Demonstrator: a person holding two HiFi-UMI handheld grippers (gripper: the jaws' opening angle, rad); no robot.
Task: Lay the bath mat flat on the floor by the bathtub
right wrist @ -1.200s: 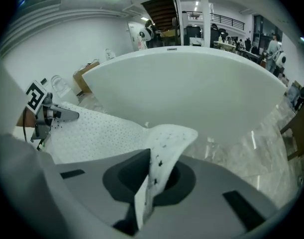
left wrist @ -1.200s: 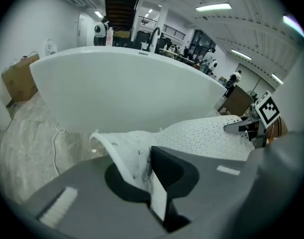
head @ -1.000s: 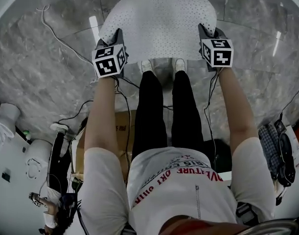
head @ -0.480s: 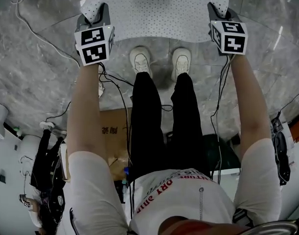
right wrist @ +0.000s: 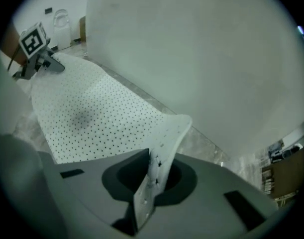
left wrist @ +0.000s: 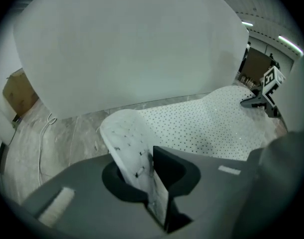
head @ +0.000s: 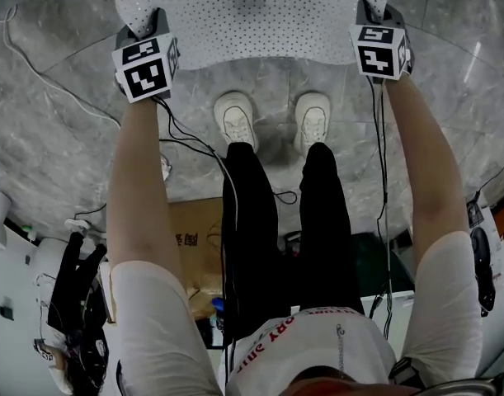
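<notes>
Just beside bath mat (head: 252,15): shoes (head: 235,120), cables (head: 190,139)

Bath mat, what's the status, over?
Right tool clamped on bath mat corner. Left tool opening, corner between its jaws. Mat spread by bathtub, corners lifted. Shoes close behind it.
</notes>
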